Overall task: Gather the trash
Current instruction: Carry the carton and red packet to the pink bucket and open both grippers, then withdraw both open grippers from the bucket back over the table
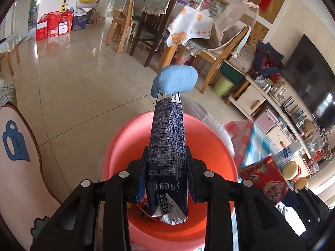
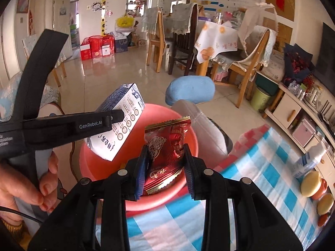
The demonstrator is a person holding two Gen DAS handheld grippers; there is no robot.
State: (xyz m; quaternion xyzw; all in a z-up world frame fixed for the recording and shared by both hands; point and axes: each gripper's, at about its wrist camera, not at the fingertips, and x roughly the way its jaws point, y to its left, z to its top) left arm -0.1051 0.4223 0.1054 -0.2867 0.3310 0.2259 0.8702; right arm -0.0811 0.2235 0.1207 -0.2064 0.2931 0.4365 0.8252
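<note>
the checked tablecloth [image 2: 261, 179] covers the table, and the pink basin [image 2: 188, 144] sits at its far left edge, partly past the cloth. the left gripper [image 1: 166, 163] hangs over the basin with its fingers [image 1: 191, 163] pinching a flattened dark blue milk carton [image 1: 167, 146], which stands up between them, its lower end low in the bowl. the right gripper [image 2: 165, 163] is closed on a red snack wrapper [image 2: 165, 150] held above the near rim of the basin. both pieces look ready to drop, so the step in hand is probably release. to do it well, bring each item squarely over the basin's middle before parting the fingers; the wrapper is light and near the rim, so lower it first, or it may flutter onto the cloth. let go of the carton low.
</note>
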